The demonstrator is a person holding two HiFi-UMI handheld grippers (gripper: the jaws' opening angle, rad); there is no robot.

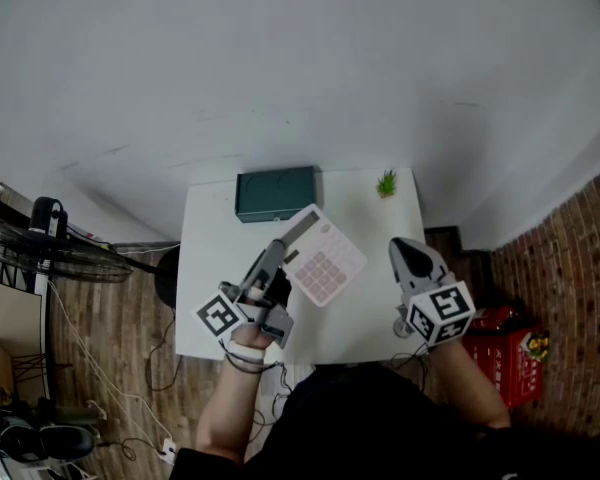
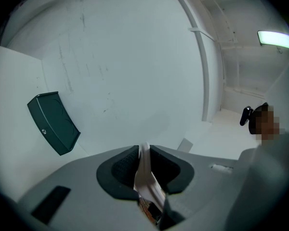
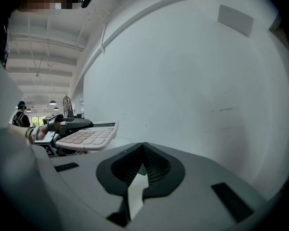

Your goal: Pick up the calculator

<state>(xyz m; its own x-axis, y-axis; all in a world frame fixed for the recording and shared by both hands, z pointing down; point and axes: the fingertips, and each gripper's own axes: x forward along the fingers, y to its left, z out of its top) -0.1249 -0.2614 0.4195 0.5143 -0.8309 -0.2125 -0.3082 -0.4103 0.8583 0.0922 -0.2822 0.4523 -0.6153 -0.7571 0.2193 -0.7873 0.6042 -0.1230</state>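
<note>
The calculator (image 1: 322, 258) is clamped in the left gripper (image 1: 277, 260). In the left gripper view, the jaws stand narrow, pressed on the calculator's thin edge (image 2: 144, 177). That edge runs upright through the gap, from the jaw tips (image 2: 143, 150) back toward the camera.

In the head view the calculator juts out at about 2 o'clock from the left gripper's marker cube. Its pale keys face up, and its grey display strip lies at the far end, toward 11 o'clock. It appears to be held above the white desk (image 1: 375, 313) rather than lying on it.

The right gripper view shows the calculator (image 3: 86, 137) roughly level at 10 o'clock, with the left gripper (image 3: 62, 126) gripping its far side.

The right gripper (image 1: 405, 253) hovers at 3 o'clock from the calculator, apart from it. Its jaws (image 3: 143, 148) are closed together with nothing between them.

At the desk's far edge, a dark green box (image 1: 276, 193) lies at 11 o'clock from the calculator. A small green plant (image 1: 386, 183) stands at 1 o'clock.
</note>
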